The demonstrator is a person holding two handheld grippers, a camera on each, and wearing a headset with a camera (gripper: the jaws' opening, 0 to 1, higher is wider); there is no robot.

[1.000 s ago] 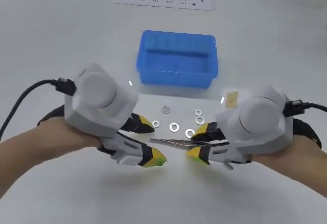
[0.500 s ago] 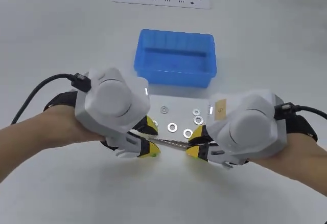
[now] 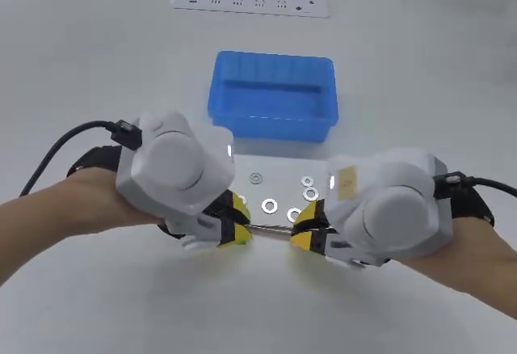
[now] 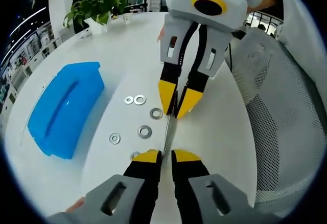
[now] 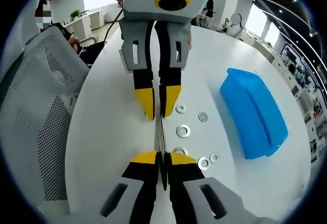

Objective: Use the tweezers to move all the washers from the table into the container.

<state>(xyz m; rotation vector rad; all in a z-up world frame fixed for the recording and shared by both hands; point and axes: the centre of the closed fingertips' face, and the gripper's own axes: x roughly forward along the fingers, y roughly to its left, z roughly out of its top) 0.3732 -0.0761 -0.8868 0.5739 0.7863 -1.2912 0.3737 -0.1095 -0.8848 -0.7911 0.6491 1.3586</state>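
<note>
left tool (image 3: 235,224) had shut on tweezers (image 3: 271,227) since a second ago | right tool (image 3: 306,229) gripped them too | washers (image 3: 269,205) near blue container (image 3: 271,124) waited on counter (image 3: 404,63)

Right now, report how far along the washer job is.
Done: nothing yet; the blue container looks empty. In hand: the tweezers are clamped at one end by the left gripper and at the other by the right gripper. Left: the washers all lie on the table, none picked up.
</note>
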